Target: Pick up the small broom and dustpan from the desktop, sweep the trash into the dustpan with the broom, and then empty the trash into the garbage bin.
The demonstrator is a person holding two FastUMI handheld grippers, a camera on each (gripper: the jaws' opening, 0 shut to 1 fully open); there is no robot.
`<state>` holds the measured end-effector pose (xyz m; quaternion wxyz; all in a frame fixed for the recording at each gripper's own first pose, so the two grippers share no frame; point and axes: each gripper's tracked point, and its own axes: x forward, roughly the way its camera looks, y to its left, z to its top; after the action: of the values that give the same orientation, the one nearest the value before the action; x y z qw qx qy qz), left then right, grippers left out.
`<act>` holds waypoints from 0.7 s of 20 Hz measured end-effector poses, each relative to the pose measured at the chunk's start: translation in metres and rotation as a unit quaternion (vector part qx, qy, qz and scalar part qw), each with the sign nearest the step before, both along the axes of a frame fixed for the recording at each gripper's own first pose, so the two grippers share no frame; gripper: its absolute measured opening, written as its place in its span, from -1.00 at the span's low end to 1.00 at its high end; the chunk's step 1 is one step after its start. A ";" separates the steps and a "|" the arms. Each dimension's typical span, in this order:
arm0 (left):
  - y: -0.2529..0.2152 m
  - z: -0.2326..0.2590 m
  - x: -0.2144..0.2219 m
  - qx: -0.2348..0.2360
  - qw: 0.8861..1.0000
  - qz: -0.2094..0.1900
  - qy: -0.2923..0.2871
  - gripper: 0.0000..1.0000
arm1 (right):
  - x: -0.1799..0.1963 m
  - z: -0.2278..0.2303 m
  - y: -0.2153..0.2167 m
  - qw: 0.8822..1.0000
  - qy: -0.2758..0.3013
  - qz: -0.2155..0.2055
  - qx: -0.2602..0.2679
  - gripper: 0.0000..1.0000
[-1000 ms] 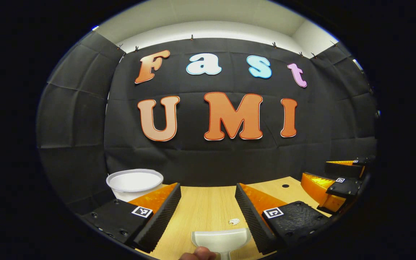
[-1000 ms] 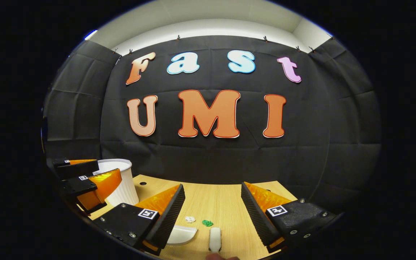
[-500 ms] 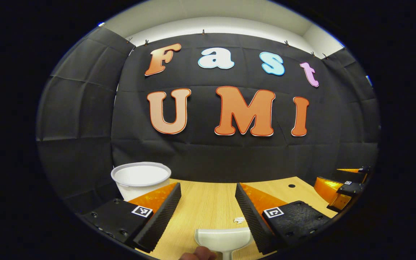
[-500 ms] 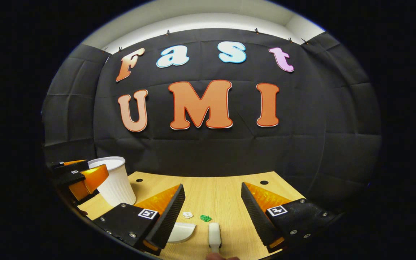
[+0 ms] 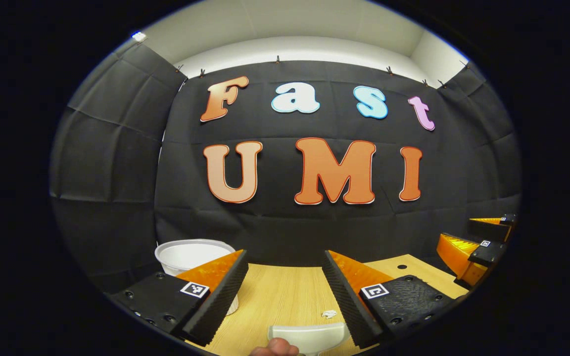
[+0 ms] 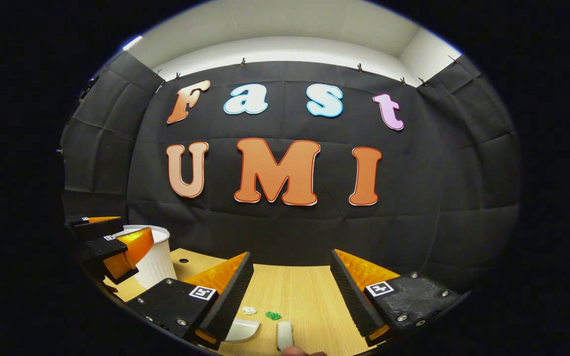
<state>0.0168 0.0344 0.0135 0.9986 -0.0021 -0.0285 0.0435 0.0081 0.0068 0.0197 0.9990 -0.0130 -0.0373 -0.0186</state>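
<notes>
Booth wall: black cloth, creased into soft squares, is hung behind the counter.
Counter (image 5: 285, 296): light wood with fine straight grain is seen; small round dark holes are cut near its far edge.
Garbage bin (image 5: 192, 253): a round white plastic tub with ribbed sides is stood at the far left of the counter, partly hidden behind the left finger in the left gripper view.
Left gripper (image 5: 285, 262): two wedge-shaped orange fingers with black ridged pads are spread wide, with nothing held between them.
Dustpan (image 5: 309, 333): a white, smooth plastic scoop with a curved lip is laid flat on the counter, low between the left fingers but not touched by them.
White scrap (image 5: 329, 313): a tiny crumpled bit of paper is laid just past the dustpan, close to the right finger's pad.
Right gripper (image 6: 292, 262): the same orange and black fingers are spread wide and are empty.
Broom (image 6: 284, 335): a small white rounded piece is seen low between the right fingers, apart from both.
Green scrap (image 6: 272, 315): a small crumpled green bit is laid just beyond the broom, beside another white bit.
Hand (image 5: 275, 348): a fingertip is seen at the bottom edge, near the dustpan.
</notes>
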 end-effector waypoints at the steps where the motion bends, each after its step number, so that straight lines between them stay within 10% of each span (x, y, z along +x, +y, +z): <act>1: 0.003 0.004 -0.002 -0.001 1.000 0.003 -0.008 0.91 | 0.002 -0.001 -0.002 1.000 0.000 -0.003 0.002 0.87; 14: 0.017 0.025 -0.007 0.009 0.998 0.037 -0.043 0.90 | -0.001 0.003 -0.002 1.000 0.001 0.002 0.008 0.87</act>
<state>0.0097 0.0516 0.0385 0.9941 0.0060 -0.0721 0.0802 0.0076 0.0052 0.0227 0.9992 -0.0047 -0.0365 -0.0172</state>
